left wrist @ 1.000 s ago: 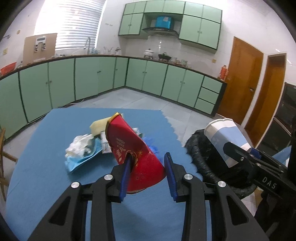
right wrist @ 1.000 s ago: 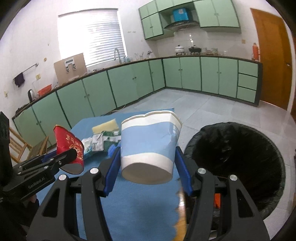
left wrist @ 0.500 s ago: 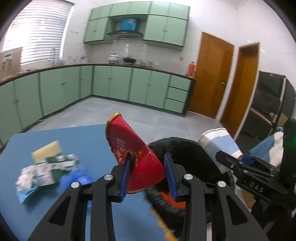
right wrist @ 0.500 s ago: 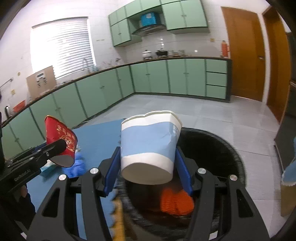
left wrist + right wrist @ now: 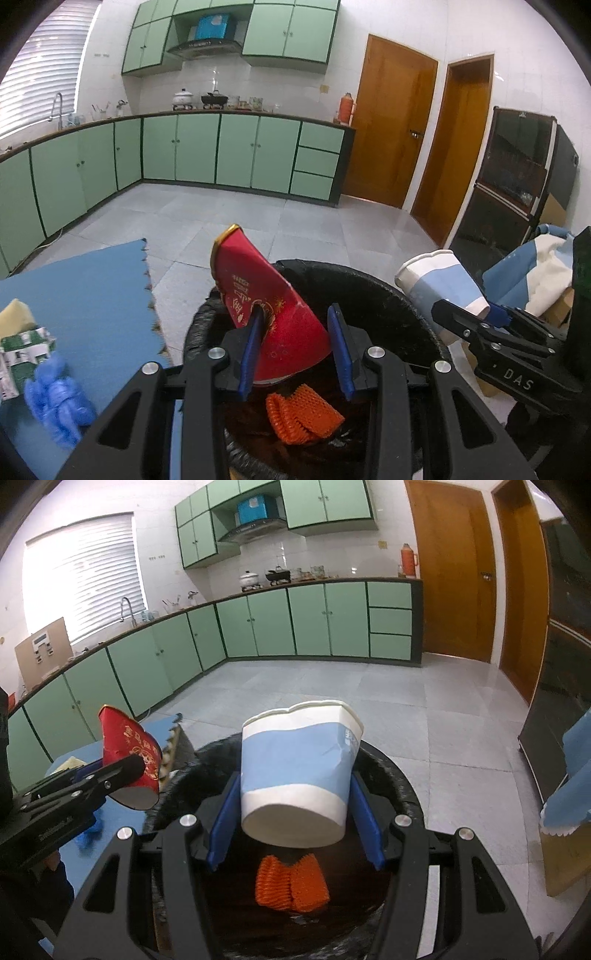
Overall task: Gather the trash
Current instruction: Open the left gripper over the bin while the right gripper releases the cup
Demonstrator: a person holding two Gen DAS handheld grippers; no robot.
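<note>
The left gripper (image 5: 295, 347) pinches a squashed red paper cup (image 5: 271, 306) at the middle of its view. The right gripper (image 5: 295, 823) squeezes a blue and white cup (image 5: 299, 764). Both hang over the black trash bin (image 5: 391, 775), where orange netting (image 5: 291, 884) lies. More trash (image 5: 37, 362) sits lower left on the blue table (image 5: 92, 288).

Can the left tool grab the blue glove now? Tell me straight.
Probably not as things stand. The left tool is already shut on the red cup over the bin, so its jaws are full. The glove lies off to its side on the blue mat; drop the cup first.
</note>
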